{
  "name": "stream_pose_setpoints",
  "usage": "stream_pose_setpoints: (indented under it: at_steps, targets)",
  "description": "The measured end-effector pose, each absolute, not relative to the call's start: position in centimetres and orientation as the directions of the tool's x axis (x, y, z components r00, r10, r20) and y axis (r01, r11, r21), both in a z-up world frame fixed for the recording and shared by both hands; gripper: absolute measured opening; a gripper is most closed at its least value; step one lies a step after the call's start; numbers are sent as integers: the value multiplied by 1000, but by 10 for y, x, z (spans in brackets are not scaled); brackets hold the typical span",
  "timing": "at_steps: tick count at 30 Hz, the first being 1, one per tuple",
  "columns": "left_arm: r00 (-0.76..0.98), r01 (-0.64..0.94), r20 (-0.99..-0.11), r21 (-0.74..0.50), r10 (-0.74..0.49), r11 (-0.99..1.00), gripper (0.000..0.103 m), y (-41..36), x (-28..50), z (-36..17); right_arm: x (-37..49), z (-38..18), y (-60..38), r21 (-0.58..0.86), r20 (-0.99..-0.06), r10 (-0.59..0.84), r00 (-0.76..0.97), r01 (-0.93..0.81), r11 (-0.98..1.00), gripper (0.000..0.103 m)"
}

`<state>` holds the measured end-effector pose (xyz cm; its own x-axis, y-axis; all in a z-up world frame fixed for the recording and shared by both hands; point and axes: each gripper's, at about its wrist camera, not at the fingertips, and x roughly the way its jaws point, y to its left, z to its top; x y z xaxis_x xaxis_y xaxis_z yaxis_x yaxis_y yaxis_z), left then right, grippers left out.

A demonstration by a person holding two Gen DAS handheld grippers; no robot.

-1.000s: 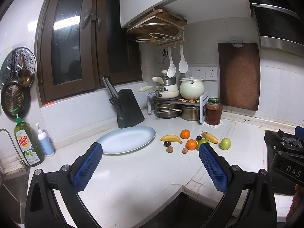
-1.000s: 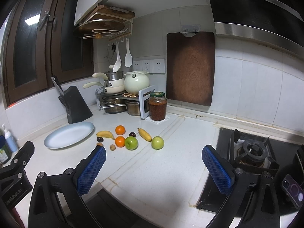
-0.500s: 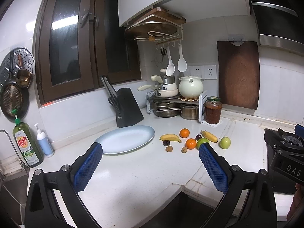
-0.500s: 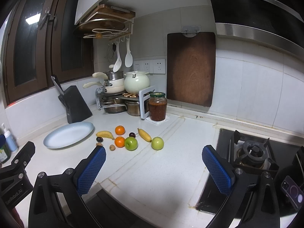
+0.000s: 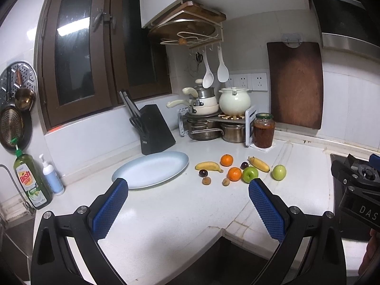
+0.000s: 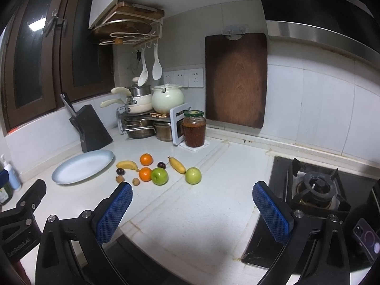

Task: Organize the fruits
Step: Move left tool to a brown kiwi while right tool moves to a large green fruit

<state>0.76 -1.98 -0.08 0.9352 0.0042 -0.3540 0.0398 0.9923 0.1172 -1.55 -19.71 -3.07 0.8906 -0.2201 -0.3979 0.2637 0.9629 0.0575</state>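
Note:
Fruit lies loose on the white counter: two bananas (image 5: 209, 166) (image 5: 259, 163), two oranges (image 5: 226, 159) (image 5: 234, 173), two green apples (image 5: 249, 174) (image 5: 279, 172), dark plums (image 5: 203, 173) and small brown fruits (image 5: 206, 180). An empty pale blue oval plate (image 5: 152, 172) lies left of them. The same group shows in the right wrist view, with an apple (image 6: 159, 176) and the plate (image 6: 83, 166). My left gripper (image 5: 187, 206) is open and empty, well short of the fruit. My right gripper (image 6: 192, 209) is open and empty, also short of it.
A black knife block (image 5: 155, 129), a pot rack (image 5: 209, 123) and a glass jar (image 5: 263, 130) stand behind the fruit. A cutting board (image 6: 236, 80) leans on the wall. A gas stove (image 6: 315, 190) is at the right. Dish soap (image 5: 29, 181) stands at the left.
Both grippers have drifted slightly closer to the counter; the view shifted a little. The fruit and plate have not moved, and both grippers stay open.

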Motion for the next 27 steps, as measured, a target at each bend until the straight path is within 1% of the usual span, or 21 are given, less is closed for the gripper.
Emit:
stream_pose_setpoints:
  at_steps: [15,25,27]
  targets:
    - [925,120,-375,116,-68,986,103,-60,41,-11,7,-49,-239,91,-443,-244,863,314,945,102]
    - [904,171,-415,132,-102,976,95,-67,93,-23,51,-62,-246,99,-477,-258,840,342,934,102]
    - [898,180,-427,132,-108,975,92,-66,108,-26,65,-66,-246,97,-490,-263,831,352,931,102]
